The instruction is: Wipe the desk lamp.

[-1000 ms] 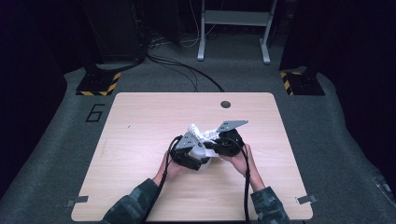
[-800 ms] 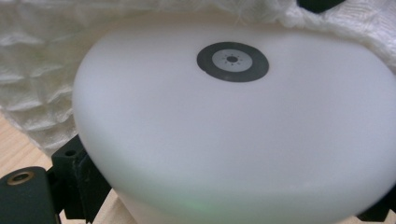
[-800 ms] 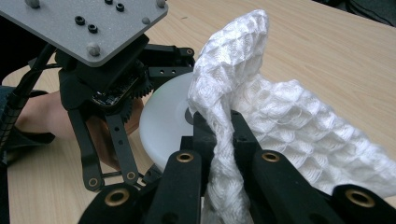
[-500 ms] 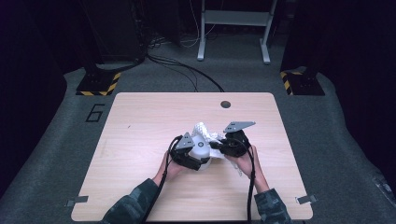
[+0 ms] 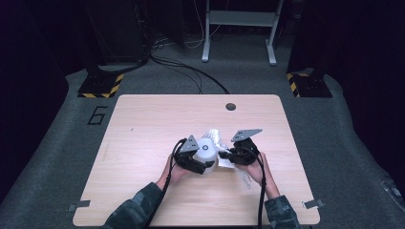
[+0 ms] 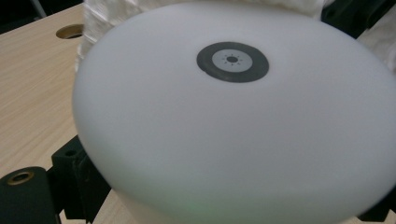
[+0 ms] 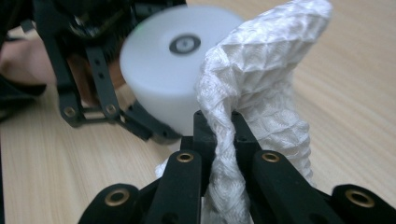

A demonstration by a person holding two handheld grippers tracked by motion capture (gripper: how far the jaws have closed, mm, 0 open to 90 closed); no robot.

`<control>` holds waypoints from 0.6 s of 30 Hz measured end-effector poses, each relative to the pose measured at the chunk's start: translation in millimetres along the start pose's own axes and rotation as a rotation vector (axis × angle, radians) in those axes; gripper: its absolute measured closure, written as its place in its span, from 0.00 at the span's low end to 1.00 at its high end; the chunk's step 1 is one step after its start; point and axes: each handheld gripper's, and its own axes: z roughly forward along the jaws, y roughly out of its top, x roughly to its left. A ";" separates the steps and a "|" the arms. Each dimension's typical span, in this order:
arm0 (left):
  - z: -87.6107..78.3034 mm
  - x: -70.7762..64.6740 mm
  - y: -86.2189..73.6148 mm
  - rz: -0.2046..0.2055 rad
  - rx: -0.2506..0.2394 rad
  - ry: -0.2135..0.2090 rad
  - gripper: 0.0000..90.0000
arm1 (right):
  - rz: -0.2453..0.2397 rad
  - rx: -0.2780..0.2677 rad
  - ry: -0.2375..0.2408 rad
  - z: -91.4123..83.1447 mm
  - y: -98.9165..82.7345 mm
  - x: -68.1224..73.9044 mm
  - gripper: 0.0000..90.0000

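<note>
A white cylinder [image 5: 206, 149] with a round grey mark [image 6: 232, 61] on its top sits between the wide-set jaws of my left gripper [image 5: 204, 163], which press on its sides near the middle of the table. In the left gripper view the cylinder [image 6: 233, 130] is very close to the camera. My right gripper [image 7: 218, 126] is shut on a white foam net sleeve [image 7: 261, 70], which rises beside the cylinder [image 7: 163, 70]. From above, the right gripper [image 5: 225, 155] stands just right of the cylinder, with the net [image 5: 213, 135] bunched behind it.
The wooden table [image 5: 143, 124] has a small round hole [image 5: 230, 106] near its far edge. More crumpled net [image 5: 243, 177] lies near the right hand. Beyond the table stand a metal frame [image 5: 239, 19] and two hazard-striped bases [image 5: 101, 86], with cables on the floor.
My right gripper has sunk a little and drifted toward the near right with the net in it. The left gripper and the cylinder have stayed in place.
</note>
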 end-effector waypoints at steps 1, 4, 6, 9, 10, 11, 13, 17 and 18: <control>0.0 0.0 0.0 0.001 0.000 0.001 0.10 | -0.006 0.009 0.004 3.7 -2.5 -1.2 0.94; 0.0 0.1 -0.1 0.000 -0.001 0.000 0.10 | -0.005 0.050 0.012 13.7 -9.4 -3.8 0.94; 0.1 0.1 -0.2 0.000 -0.001 -0.001 0.10 | -0.005 0.070 0.019 19.9 -13.4 -6.8 0.94; 0.1 0.1 -0.2 0.000 -0.002 -0.001 0.10 | 0.005 0.093 0.027 27.4 -18.3 -10.4 0.94; 0.1 0.0 -0.3 -0.001 -0.002 -0.001 0.10 | 0.013 0.099 0.028 30.0 -20.0 -10.9 0.94; 0.1 0.1 -0.2 0.000 -0.002 -0.001 0.10 | 0.010 0.116 0.030 32.7 -22.0 -12.3 0.94; 0.1 0.1 -0.3 0.000 -0.002 0.000 0.10 | 0.017 0.136 0.031 37.7 -25.0 -13.3 0.94; 0.1 0.1 -0.3 0.000 -0.002 0.000 0.10 | 0.037 0.172 0.027 47.7 -30.8 -14.0 0.94; 0.1 0.1 -0.3 0.000 -0.002 0.000 0.10 | 0.029 0.186 0.033 49.2 -32.1 -15.5 0.94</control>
